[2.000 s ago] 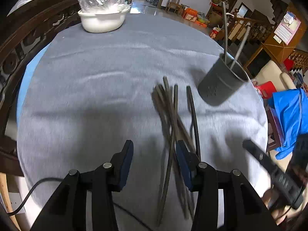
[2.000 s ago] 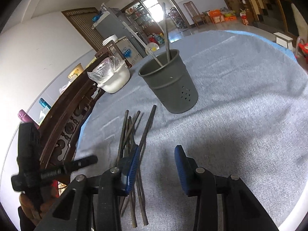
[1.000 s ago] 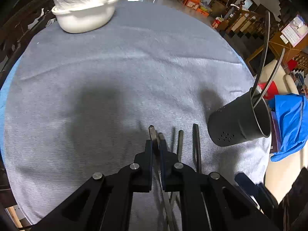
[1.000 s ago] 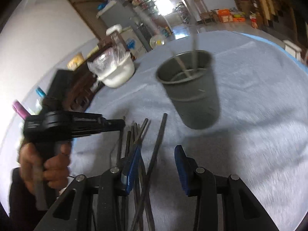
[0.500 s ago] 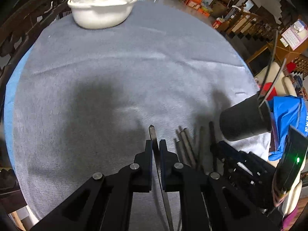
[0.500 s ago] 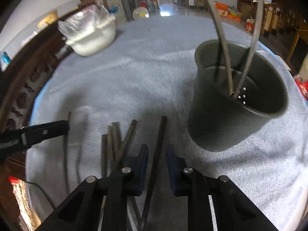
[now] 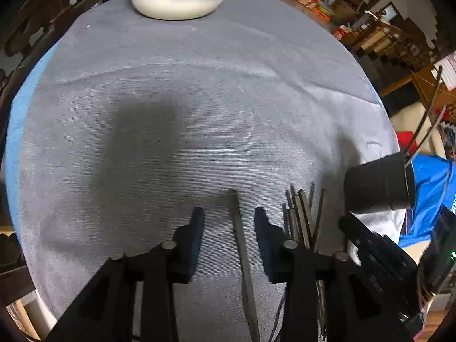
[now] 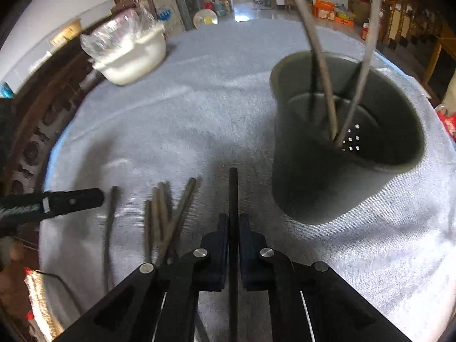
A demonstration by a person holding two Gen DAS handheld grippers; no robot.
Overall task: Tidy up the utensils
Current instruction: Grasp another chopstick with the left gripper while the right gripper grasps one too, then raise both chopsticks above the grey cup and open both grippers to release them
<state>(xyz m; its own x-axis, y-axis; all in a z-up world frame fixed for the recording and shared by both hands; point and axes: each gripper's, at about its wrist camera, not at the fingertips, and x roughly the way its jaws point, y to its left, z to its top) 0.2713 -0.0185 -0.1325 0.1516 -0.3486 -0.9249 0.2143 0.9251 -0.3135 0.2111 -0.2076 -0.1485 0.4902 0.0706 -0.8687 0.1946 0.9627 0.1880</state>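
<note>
Since the earlier frames, right tool (image 8: pixel 233 228) has just closed its jaws on one dark slim chopstick (image 8: pixel 233 193), while left tool (image 7: pixel 229 222) has just been opening, its jaws now partly apart, a single dark chopstick (image 7: pixel 238 228) lying loose between them on the grey-clothed round desk (image 7: pixel 171 114). Remaining loose dark chopsticks (image 8: pixel 165 213) lie at 9 o'clock of the gripped one. Dark grey perforated utensil cup (image 8: pixel 342 148) stands at 1 o'clock, holding two thin sticks leaning on its wall. Judgement: lift gripped stick clear, tip it upright, lower it tip-first inside the rim, avoiding the leaning pair. White bowl under clear plastic (image 8: pixel 128 57) sits at 11 o'clock, contents unclear.
</note>
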